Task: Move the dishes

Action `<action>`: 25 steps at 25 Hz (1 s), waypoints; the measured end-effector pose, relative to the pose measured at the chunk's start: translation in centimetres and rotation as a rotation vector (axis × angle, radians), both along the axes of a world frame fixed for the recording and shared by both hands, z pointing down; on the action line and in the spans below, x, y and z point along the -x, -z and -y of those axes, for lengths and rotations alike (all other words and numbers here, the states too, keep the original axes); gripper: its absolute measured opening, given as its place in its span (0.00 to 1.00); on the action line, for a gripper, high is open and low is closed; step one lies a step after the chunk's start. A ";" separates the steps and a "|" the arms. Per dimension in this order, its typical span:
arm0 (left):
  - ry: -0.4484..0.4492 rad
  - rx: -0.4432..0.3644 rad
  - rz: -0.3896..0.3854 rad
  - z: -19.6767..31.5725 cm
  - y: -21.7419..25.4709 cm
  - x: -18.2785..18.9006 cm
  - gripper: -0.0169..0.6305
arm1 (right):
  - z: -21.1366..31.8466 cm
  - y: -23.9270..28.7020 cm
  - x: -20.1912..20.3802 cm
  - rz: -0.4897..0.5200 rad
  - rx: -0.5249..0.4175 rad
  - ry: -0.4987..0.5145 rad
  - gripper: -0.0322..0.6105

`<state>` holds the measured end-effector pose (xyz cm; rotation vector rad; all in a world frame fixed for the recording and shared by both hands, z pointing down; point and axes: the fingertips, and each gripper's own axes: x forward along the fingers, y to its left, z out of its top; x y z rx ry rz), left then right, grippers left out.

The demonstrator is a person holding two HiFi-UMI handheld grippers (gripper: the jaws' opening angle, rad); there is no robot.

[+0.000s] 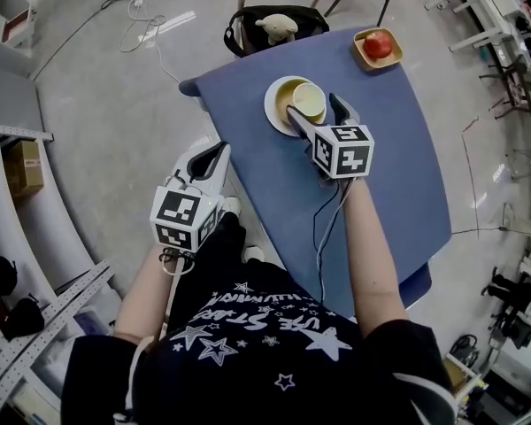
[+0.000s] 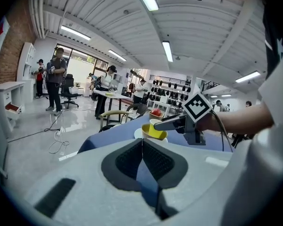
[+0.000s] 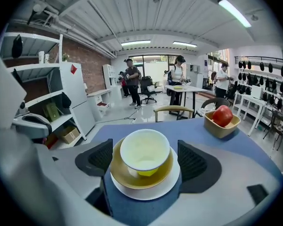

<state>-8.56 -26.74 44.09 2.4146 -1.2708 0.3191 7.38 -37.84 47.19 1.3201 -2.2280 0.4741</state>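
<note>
R gripper: jaws spread wide, placed either side of white cup, which is nested in yellow bowl on white plate, far half of blue table. L gripper: jaws pressed together, nothing held, kept off table's near edge.

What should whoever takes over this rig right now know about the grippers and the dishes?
Right gripper: open, jaws flanking the dish stack, not gripping it.
Left gripper: shut, empty, beside the blue table.
Stack: white cup in yellow bowl on white plate, on that table.
Done: nothing apparent.
Left: grip and move the stack.
</note>
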 end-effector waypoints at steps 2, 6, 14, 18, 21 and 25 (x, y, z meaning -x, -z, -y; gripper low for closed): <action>-0.014 0.004 -0.003 0.4 -0.2 -0.6 0.06 | 0.3 -0.3 0.2 -0.026 -0.004 0.023 0.67; -0.021 0.020 -0.004 1.0 -0.8 -1.4 0.06 | 0.8 -1.4 0.3 -0.122 0.006 0.068 0.67; -0.010 0.044 0.002 1.7 -1.8 -1.1 0.06 | 1.4 -2.1 0.6 -0.164 -0.008 0.092 0.64; -0.013 0.051 0.006 2.0 -2.2 -1.3 0.06 | 1.6 -1.9 0.7 -0.171 -0.009 0.100 0.64; -0.017 0.054 0.002 2.2 -2.2 -1.7 0.06 | 1.7 -1.3 0.6 -0.170 -0.024 0.100 0.64; -0.027 0.052 -0.004 2.6 -2.1 -2.1 0.06 | 1.9 0.4 0.9 -0.142 -0.052 0.110 0.64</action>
